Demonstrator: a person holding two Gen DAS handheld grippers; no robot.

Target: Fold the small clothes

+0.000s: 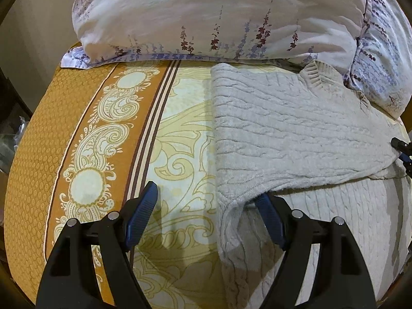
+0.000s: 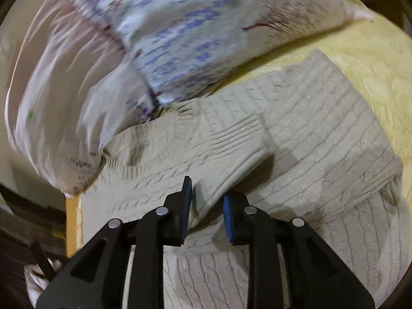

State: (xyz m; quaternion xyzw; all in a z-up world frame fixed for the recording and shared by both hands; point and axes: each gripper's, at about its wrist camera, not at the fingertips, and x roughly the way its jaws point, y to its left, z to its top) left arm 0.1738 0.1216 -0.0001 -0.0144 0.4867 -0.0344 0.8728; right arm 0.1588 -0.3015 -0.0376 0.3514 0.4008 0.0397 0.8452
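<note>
A cream cable-knit sweater (image 1: 288, 128) lies on the bed, one part folded over the body. My left gripper (image 1: 206, 195) is open at the sweater's left edge; its right finger (image 1: 270, 216) is tucked under the folded flap. In the right wrist view the sweater (image 2: 309, 128) fills the middle, with a sleeve (image 2: 231, 154) folded across it. My right gripper (image 2: 206, 193) has the sleeve's cuff end between its narrowly parted jaws. The view is motion-blurred. The right gripper's tip also shows in the left wrist view (image 1: 401, 146).
A floral duvet (image 1: 206, 20) is piled at the bed's head, touching the sweater's collar; it also shows in the right wrist view (image 2: 167, 38). The patterned yellow and orange bedsheet (image 1: 103, 128) lies to the left. The bed's edge (image 2: 73, 206) is at the left.
</note>
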